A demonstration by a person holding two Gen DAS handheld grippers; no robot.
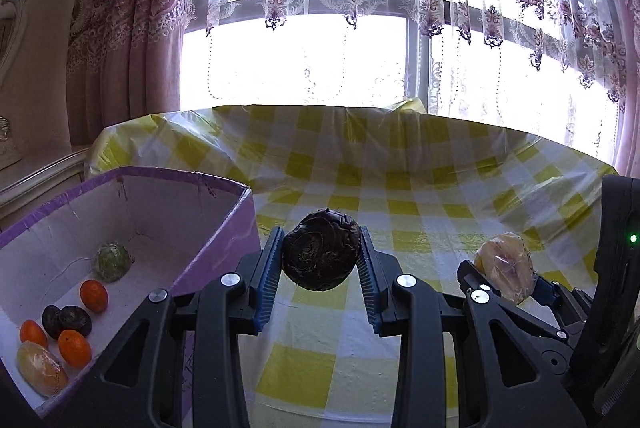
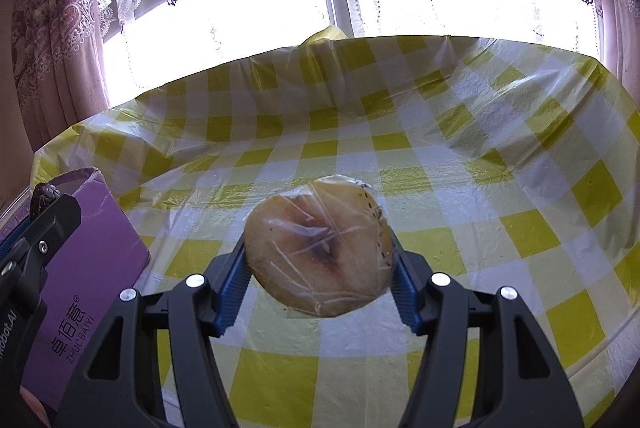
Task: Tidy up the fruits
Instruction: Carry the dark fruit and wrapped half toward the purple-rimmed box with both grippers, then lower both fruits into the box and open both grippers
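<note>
Left gripper [image 1: 320, 260] is clamped tight on a dark wrinkly fruit [image 1: 320, 254], held up off the checked tablecloth [image 1: 400, 188] just right of the purple box [image 1: 224, 248]. Right gripper [image 2: 320, 264] is about half open but pinched firmly on a yellow fruit in cling wrap [image 2: 318, 248], also clear of the cloth. So both hands are loaded, and I'd say the step is dropping these into the box with the rest: a few small oranges [image 1: 94, 294], two dark fruits [image 1: 74, 320], a green one [image 1: 112, 262] and another wrapped yellow one [image 1: 42, 368] are already in there. My tip: take the left one over the near wall first, lower it into the bare patch in the middle, and only let go close to the floor so it doesn't roll into the oranges. That wrapped one looks slippery, so keep it level.
</note>
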